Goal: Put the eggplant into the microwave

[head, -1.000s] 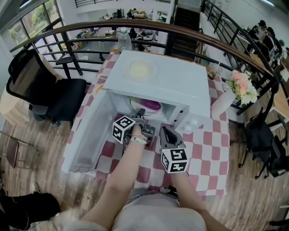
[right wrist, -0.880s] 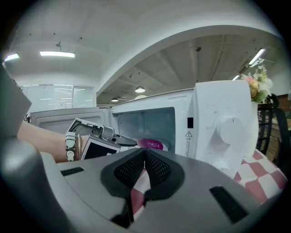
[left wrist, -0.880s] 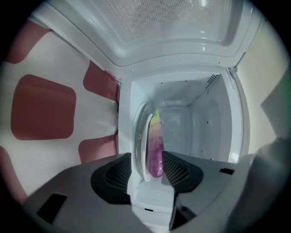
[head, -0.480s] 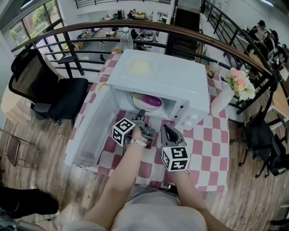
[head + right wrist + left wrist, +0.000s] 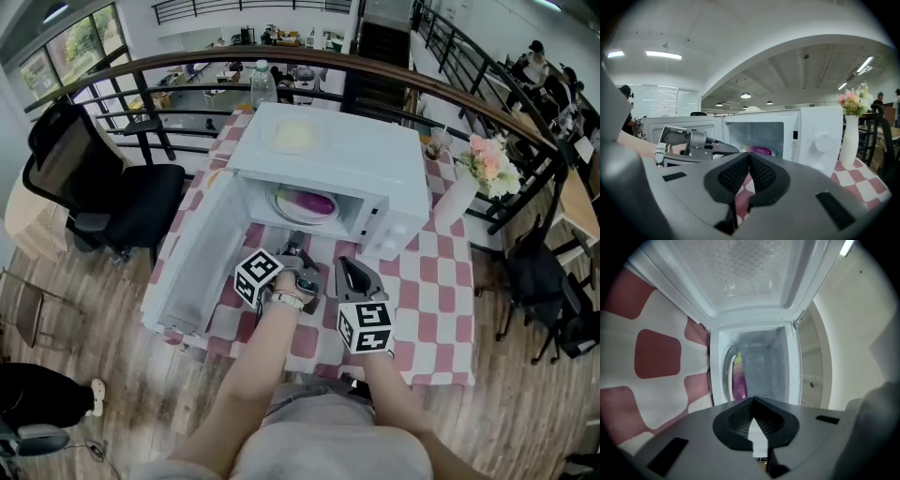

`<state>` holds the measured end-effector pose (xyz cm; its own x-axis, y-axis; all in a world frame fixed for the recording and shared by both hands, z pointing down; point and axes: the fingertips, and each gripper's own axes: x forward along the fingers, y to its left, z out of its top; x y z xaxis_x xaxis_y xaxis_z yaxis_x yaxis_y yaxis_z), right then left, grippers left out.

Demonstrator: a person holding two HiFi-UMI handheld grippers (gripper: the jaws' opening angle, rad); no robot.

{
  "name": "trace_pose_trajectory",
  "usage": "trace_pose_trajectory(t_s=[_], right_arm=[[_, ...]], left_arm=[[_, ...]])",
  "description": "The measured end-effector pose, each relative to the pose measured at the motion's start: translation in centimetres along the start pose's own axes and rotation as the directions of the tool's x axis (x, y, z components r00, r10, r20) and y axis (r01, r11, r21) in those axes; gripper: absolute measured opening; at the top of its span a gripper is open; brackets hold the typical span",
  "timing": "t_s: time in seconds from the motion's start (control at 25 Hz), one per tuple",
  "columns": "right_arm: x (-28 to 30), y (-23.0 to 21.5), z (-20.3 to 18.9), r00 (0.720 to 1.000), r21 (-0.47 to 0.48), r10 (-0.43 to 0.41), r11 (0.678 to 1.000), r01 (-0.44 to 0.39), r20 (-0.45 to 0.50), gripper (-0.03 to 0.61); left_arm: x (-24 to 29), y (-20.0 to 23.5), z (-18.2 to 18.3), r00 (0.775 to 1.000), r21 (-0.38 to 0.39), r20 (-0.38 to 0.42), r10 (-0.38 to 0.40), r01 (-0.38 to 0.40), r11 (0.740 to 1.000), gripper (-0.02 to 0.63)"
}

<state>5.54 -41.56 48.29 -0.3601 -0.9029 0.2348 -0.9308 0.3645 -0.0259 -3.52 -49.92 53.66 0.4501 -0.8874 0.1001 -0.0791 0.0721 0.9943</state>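
Note:
The purple eggplant [image 5: 307, 202] lies on the glass plate inside the white microwave [image 5: 361, 164], whose door [image 5: 192, 258] hangs open to the left. In the left gripper view the eggplant [image 5: 739, 380] shows in the cavity, straight ahead of the jaws. My left gripper [image 5: 293, 246] is shut and holds nothing, just in front of the opening. To its right, my right gripper [image 5: 344, 267] is also shut and empty, a little further back. In the right gripper view the eggplant [image 5: 761, 150] lies past the shut jaws, with the left gripper [image 5: 693, 143] at the left.
A red-and-white checked cloth [image 5: 422, 300] covers the table. A pale plate [image 5: 293, 137] rests on the microwave's top. A white vase [image 5: 457, 211] with flowers stands at the right, a water bottle [image 5: 263, 84] behind. A black chair [image 5: 112, 202] and a railing border the table.
Both grippers have drawn back a little from the microwave opening toward me. The eggplant stays on the plate inside.

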Motion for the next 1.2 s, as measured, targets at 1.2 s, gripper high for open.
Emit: trace_pose_trajectory(t_s=[1.2], right_arm=[[-7.7,3.6,1.4,0.997,-0.018,0.003,1.0,-0.002,0.074,0.023]], left_arm=[[-9.9,-7.8,-6.5,0.962,0.503,-0.172,-0.213,0.271,0.82,0.002]])
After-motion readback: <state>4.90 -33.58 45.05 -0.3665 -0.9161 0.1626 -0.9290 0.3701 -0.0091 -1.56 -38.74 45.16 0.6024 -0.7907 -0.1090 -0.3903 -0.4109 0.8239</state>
